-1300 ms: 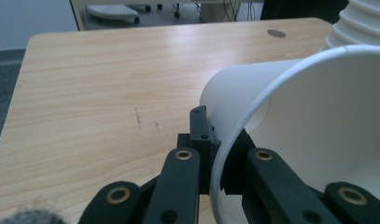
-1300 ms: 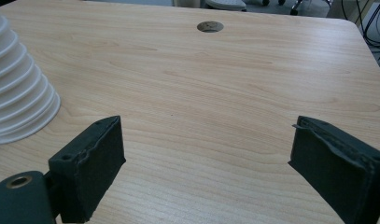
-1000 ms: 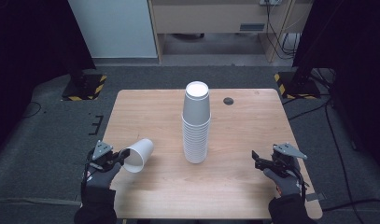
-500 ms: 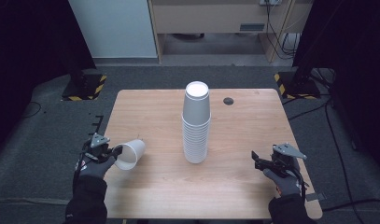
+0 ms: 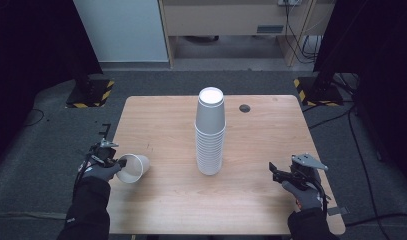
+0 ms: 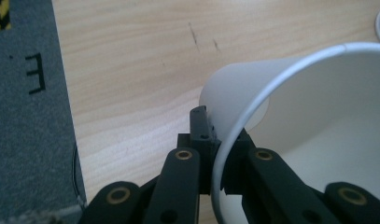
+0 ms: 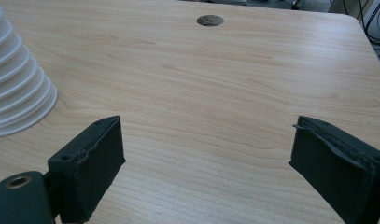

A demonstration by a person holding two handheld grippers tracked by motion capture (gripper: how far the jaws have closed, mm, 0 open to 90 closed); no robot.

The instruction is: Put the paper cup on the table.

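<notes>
High view, read from the left: left tongs [image 5: 113,161] sit at the near-left edge of the worktop [image 5: 166,120], pinching the rim of a single white paper cup [image 5: 133,167] that lies tipped on its side, mouth toward the person, at the left edge of the wood. In the left gripper view one jaw is inside the rim and one outside, pressed onto the thin wall of the paper cup [image 6: 309,121]. Judged risk: the hold is on one small patch of rim only, so the cup could pivot, buckle or slip free if it is swung quickly; squeezing harder would likely crease the rim. At mid-worktop stands the cup stack [image 5: 210,132], upside down, tall and narrow; a nudge near its top while placing or pulling a cup could topple it. Beyond it, a small dark round insert [image 5: 245,108] sits in the wood. Right tongs [image 5: 281,174] rest near the near-right corner with jaws spread wide and nothing between them, well apart from the stack. Count: one loose cup, one stack (individual cups too close to count reliably), one round insert, two tongs.
</notes>
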